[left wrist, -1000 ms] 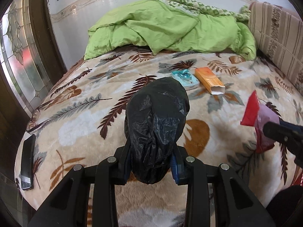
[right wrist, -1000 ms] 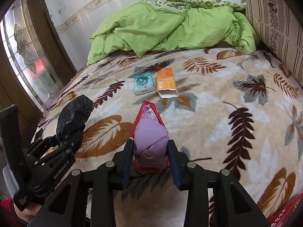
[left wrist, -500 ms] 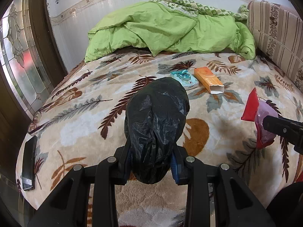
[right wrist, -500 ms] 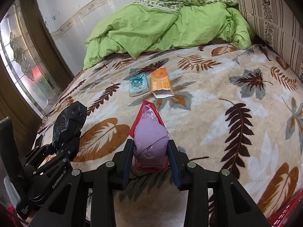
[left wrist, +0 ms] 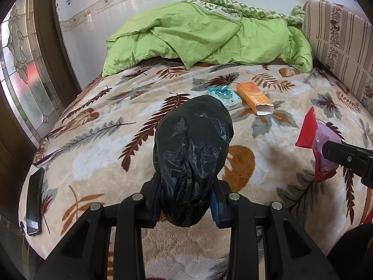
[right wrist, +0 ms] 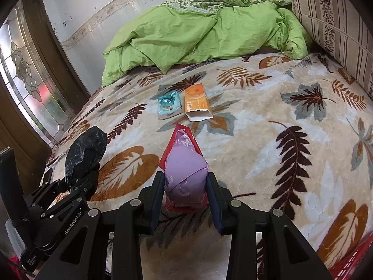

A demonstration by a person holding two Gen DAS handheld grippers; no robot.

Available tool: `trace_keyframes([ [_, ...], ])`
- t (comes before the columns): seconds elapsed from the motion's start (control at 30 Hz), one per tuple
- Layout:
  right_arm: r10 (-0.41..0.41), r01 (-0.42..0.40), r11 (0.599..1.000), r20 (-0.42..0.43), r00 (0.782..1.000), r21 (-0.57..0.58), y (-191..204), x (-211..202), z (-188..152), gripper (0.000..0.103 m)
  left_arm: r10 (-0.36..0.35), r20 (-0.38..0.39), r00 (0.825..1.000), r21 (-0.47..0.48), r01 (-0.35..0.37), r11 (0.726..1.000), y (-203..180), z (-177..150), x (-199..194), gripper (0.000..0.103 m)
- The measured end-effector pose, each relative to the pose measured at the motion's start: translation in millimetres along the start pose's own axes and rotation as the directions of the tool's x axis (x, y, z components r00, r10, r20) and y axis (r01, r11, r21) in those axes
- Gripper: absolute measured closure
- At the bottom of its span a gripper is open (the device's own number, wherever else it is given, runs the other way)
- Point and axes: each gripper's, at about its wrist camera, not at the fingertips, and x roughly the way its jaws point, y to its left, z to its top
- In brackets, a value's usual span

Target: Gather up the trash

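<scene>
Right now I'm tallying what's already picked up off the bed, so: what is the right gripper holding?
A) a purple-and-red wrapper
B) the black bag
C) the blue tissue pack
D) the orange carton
A: in the right wrist view the right gripper is clamped on the purple-and-red wrapper, while the black bag sits in the left gripper.

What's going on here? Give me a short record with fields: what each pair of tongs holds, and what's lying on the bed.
left tongs: shut on black plastic bag
right tongs: shut on purple and red wrapper
loose on leaf-print blanket: teal packet, orange carton, side by side
blanket's left edge: dark phone
far end: green duvet
</scene>
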Motion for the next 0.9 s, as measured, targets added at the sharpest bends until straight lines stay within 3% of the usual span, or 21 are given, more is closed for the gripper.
trace_keyframes([
  [0.9, 0.024, -0.024, 0.998, 0.01, 1.0, 0.049, -5, -45, -22, 0.065, -0.065, -0.009, 0.998, 0.043, 0.066, 0.997, -23, -14, -40, 0.071],
])
